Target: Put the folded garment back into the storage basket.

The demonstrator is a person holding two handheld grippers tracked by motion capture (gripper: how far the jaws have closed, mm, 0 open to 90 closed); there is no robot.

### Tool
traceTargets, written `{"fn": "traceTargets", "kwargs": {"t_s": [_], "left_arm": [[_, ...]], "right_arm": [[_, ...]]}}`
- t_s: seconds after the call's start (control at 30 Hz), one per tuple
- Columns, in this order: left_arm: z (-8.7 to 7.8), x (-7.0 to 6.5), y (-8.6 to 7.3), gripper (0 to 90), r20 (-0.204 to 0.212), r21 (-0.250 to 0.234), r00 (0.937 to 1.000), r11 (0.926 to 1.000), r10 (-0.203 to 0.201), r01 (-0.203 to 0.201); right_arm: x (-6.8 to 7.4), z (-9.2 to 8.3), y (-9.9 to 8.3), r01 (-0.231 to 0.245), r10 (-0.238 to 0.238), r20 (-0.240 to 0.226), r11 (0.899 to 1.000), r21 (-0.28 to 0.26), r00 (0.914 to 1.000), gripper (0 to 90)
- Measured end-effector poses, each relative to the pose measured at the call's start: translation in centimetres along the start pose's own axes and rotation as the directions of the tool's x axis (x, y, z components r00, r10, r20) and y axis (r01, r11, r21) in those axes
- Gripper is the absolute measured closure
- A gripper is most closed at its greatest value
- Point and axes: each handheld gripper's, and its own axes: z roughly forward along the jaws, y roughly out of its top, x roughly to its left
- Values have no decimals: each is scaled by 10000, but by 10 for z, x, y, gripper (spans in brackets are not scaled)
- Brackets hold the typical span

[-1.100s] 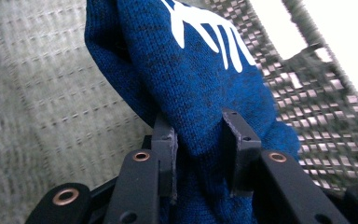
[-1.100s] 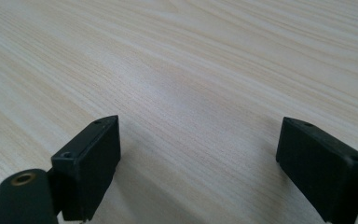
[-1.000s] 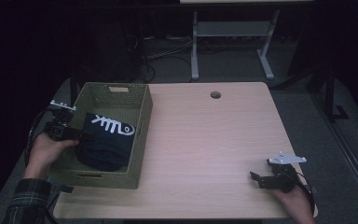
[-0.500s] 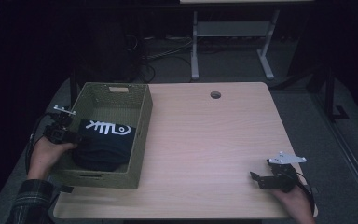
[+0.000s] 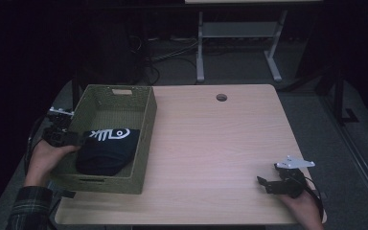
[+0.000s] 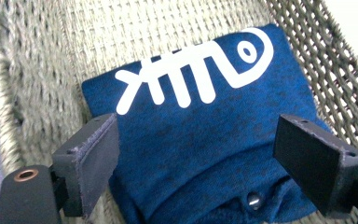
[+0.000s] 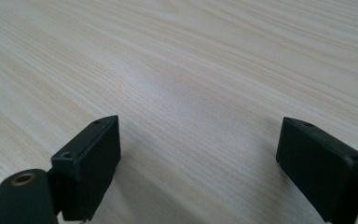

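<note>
Navy cloth, folded into a pad with a white fishbone print uppermost, lies on the floor of the woven green basket [image 5: 146, 125] at the table's [image 5: 220, 143] left side; this folded garment [image 6: 205, 140] sits toward the near end, just beside the basket's right wall. A small metal snap shows at its near edge. My left gripper [image 6: 196, 158] hangs over the garment with its jaws spread wide on either side of the fabric, clamping nothing, which reads as a release or a grasp not yet made. My left hand [image 5: 48, 155] reaches in over the basket's left wall, the forearm coming up from the near corner. Well apart, my right gripper [image 5: 278, 184] rests low at the table's near right edge, jaws likewise parted over bare pale wood, apparently parked while the left works.
</note>
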Motion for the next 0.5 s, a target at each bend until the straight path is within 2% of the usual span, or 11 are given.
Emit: {"fn": "traceTargets", "kwargs": {"t_s": [0.07, 0.3, 0.5], "left_arm": [[1, -3, 2, 135, 83, -154, 10000, 9999, -8, 10], [2, -17, 9, 132, 250, -460, 9990, 9982, 383, -371], [0, -36, 16, 132, 482, -1048, 9964, 9924, 702, -648]], "right_arm": [[0, 0, 0, 2, -2, 3, 10000, 4, 10000, 134], [0, 0, 0, 13, -13, 0, 10000, 12, 10000, 134], [0, 0, 0, 8, -8, 0, 10000, 12, 10000, 134]]}}
